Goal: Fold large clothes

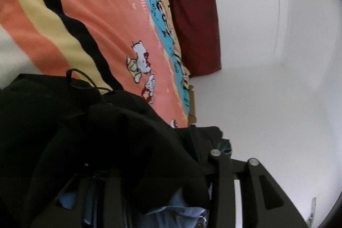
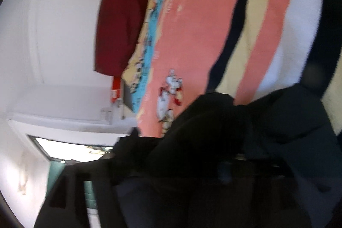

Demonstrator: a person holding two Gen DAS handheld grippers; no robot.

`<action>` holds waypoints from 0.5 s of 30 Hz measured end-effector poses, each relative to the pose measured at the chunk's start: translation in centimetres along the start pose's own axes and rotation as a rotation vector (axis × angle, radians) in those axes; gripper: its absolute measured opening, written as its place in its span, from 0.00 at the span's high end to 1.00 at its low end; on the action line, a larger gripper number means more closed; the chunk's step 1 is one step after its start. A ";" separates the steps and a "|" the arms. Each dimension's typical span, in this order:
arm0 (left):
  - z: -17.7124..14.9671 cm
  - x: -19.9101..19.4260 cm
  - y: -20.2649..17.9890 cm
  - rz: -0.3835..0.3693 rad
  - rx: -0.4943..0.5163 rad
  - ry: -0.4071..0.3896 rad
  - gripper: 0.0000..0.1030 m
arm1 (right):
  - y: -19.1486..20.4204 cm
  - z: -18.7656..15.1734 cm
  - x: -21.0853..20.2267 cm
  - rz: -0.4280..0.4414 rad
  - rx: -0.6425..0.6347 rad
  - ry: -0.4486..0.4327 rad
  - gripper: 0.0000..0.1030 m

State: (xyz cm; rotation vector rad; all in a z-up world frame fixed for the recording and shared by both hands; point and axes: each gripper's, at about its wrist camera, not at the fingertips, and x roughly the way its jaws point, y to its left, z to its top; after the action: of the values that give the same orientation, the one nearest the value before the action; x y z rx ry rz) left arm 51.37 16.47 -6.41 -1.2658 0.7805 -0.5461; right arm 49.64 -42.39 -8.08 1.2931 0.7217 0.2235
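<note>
A large black garment (image 1: 89, 134) with a drawcord (image 1: 85, 80) hangs bunched over my left gripper (image 1: 162, 166), which is shut on its fabric; the fingertips are buried in the cloth. A pale blue lining (image 1: 181, 206) shows underneath. In the right wrist view the same black garment (image 2: 224, 138) drapes over my right gripper (image 2: 192, 164), which is shut on it, fingertips hidden. Both grippers hold the garment up above the bed with the pink cartoon bedsheet (image 1: 102, 20), which also shows in the right wrist view (image 2: 192, 35).
A dark red pillow (image 1: 194, 18) lies at the bed's edge against the white wall (image 1: 267, 57); it also shows in the right wrist view (image 2: 126, 14). A window (image 2: 70, 149) and a red box (image 2: 115, 89) show beside the bed. The right view is motion-blurred.
</note>
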 end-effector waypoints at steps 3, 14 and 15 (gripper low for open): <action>0.1 -0.5 -0.9 -0.026 0.006 -0.013 0.46 | 1.1 0.3 -0.3 -0.005 -0.038 -0.005 0.10; 1.3 -5.7 -6.9 0.033 0.104 -0.120 0.40 | 4.9 -0.3 -3.8 -0.014 -0.177 -0.003 0.08; 1.1 -6.3 -7.8 0.065 0.134 -0.121 0.40 | 5.6 -0.7 -4.3 -0.025 -0.208 -0.007 0.08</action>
State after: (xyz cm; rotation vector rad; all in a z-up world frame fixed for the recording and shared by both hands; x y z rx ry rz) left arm 48.67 20.04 2.59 -1.1350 0.6702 -0.4578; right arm 47.24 -42.48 -1.37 1.0865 0.6895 0.2664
